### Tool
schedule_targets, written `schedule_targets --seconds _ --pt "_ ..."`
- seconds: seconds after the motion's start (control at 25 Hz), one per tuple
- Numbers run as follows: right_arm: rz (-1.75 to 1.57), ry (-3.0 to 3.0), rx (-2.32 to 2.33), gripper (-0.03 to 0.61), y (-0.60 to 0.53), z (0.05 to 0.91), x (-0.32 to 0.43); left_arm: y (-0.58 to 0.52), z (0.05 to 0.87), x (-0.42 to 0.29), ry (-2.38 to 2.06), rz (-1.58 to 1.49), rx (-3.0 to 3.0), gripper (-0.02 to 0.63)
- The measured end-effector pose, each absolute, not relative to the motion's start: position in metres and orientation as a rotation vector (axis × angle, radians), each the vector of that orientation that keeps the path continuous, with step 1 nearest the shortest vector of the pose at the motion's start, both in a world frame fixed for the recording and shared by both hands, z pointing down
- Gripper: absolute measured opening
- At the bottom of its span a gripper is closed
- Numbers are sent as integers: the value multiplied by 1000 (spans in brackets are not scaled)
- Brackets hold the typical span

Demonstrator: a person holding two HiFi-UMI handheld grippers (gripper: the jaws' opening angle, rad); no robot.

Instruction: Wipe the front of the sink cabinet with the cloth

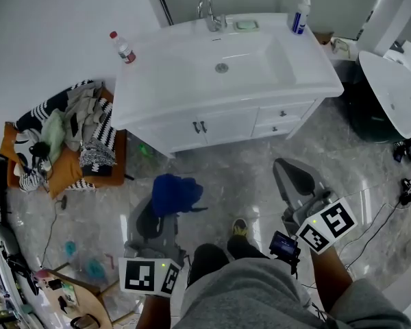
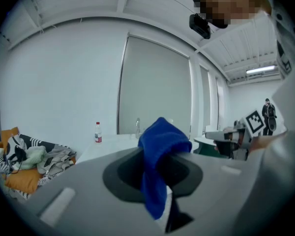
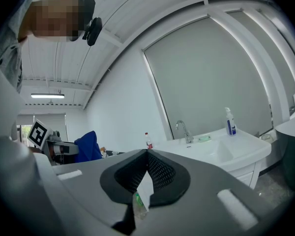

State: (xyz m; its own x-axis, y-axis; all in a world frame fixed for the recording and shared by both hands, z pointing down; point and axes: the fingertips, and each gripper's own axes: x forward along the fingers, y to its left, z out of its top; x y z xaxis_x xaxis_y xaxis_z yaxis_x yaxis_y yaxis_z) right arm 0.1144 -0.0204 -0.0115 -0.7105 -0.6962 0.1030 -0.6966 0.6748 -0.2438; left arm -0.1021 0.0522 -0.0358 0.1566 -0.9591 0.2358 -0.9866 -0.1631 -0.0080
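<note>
Cloth (image 1: 177, 194), blue and bunched, is pinched between the jaws of the left gripper (image 1: 157, 218) and hangs over its tips, held above the floor in front of the sink cabinet (image 1: 219, 125) and apart from its doors. The right gripper (image 1: 285, 170) points toward the cabinet's drawer side with its jaws pressed together and nothing between them. A small bottle (image 1: 122, 46) stands on the counter's left corner, and a pile of clothes (image 1: 68, 132) lies beside the cabinet.

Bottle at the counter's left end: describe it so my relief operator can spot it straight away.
Start at the white sink cabinet. Follow its countertop to the far left end. The bottle there is small and clear with a red cap, unlike the white-and-blue bottle right of the faucet.
</note>
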Motion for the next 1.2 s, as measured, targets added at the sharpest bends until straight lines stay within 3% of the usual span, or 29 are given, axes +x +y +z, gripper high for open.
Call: schedule_targets --seconds 0.4,1.2 --pt "424 -2857 1208 -2 -19 -9 110 49 -34 -103 -1892 291 2291 74" --pt "271 -2783 1254 -2 -30 -30 27 28 -25 -188 -1829 156 2305 74"
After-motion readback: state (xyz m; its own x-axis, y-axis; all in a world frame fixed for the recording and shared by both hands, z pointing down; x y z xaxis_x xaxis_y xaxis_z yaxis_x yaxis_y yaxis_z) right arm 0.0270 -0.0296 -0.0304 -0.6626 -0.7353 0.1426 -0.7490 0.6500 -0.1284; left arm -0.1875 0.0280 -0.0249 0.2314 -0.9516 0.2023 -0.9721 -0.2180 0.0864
